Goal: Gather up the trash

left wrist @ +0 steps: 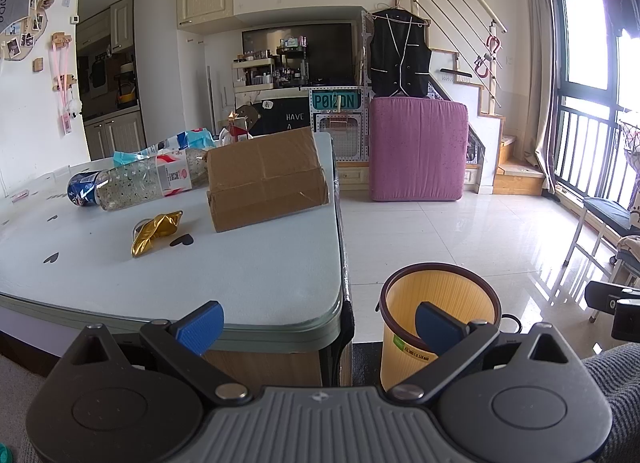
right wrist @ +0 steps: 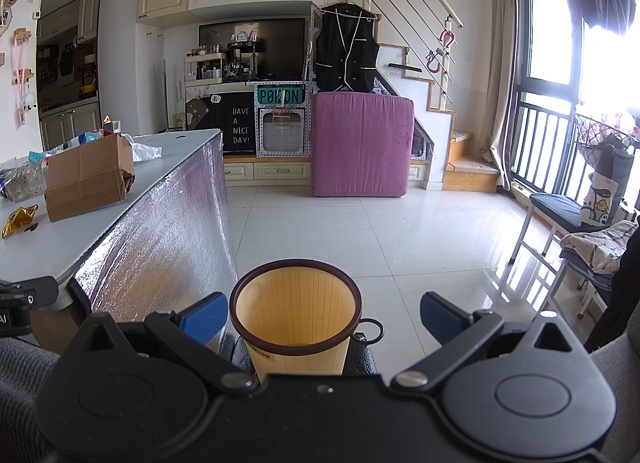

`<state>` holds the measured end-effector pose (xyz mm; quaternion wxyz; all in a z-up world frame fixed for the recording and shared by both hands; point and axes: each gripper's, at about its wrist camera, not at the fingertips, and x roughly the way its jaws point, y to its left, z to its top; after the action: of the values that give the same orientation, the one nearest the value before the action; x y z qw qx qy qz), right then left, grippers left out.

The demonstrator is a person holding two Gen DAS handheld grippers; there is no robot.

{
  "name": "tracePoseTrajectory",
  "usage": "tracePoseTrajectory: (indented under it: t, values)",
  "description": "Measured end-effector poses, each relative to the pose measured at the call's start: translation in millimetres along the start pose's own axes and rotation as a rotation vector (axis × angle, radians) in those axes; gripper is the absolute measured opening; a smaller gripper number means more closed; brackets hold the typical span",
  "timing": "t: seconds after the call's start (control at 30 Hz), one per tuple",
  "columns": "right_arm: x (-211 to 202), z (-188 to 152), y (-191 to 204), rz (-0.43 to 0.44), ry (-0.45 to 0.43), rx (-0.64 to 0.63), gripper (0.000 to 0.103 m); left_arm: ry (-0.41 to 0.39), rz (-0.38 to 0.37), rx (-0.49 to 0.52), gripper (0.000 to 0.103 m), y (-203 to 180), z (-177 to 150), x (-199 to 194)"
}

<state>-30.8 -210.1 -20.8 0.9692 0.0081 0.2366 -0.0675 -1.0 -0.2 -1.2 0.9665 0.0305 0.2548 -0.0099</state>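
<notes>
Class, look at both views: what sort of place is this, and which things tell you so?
Probably a lived-in loft flat: a staircase to an upper level, a kitchen nook and a television.

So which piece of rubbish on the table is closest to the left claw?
The crumpled gold wrapper. It lies nearer the left claw than the cardboard box or plastic bottle behind it.

table (left wrist: 260, 283): pale top, rounded corner | on it: cardboard box (left wrist: 266, 179) near the right edge, clear bottle (left wrist: 148, 183) lying on its side left of the box, crumpled gold wrapper (left wrist: 156, 231) in front | floor (left wrist: 460, 239): glossy white tiles, yellow bin (right wrist: 296, 315) stood right beside the table
</notes>
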Motion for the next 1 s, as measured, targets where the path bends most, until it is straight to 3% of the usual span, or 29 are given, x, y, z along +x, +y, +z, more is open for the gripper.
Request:
tracePoseTrajectory:
  t: [0.43, 0.77, 1.0]
  values:
    - [1.4, 1.2, 2.7, 0.008, 0.005, 0.003, 0.103, -0.005, -0.001, 0.008, 0.101, -1.1, 1.8, 3.4]
    - [1.2, 11.9, 2.2, 0.034, 0.019, -0.006, 0.103, -0.053, 0.013, 0.008, 0.102, 16.7, 22.5, -1.5]
    - [4.6, 33.0, 11.8, 0.055, -0.052, -0.023, 0.103, -0.099, 0.038, -0.013, 0.103, 31.2, 50.4, 8.6]
